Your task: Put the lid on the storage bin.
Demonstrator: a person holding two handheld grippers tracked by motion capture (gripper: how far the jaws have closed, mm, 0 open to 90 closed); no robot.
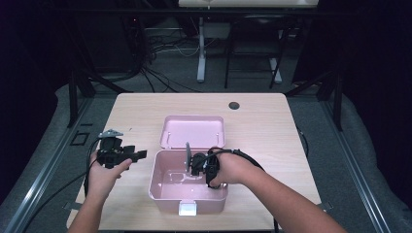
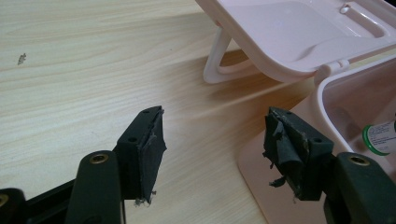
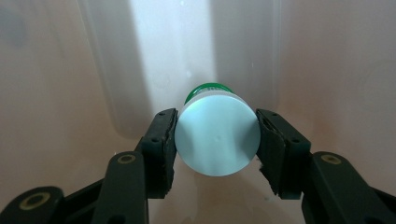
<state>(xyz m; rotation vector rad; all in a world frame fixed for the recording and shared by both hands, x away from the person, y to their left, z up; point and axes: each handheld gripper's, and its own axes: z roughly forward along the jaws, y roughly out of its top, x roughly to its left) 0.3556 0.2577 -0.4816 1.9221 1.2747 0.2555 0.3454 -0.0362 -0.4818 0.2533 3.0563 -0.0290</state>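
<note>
Dark room and cables lie behind my light wooden table (image 1: 262,121), and at its middle stands a pink box (image 1: 163,191) with its lid (image 1: 193,131) thrown back toward 12 o'clock. Inside the box I hold a small bottle (image 3: 217,135) with a white cap and a green band (the label is too small for me to read). My right gripper (image 3: 217,140) pinches this bottle across the cap, one pad on each side, above the box floor and near the wall at 12 o'clock. Seen from the right gripper view, the flat cap faces back to the camera, so the long axis of the bottle runs straight away from the jaws, toward the pink wall ahead. My left gripper (image 2: 212,149) waits at 9 o'clock of the box, over the bare wood, with jaws spread apart and nothing between them.
</note>
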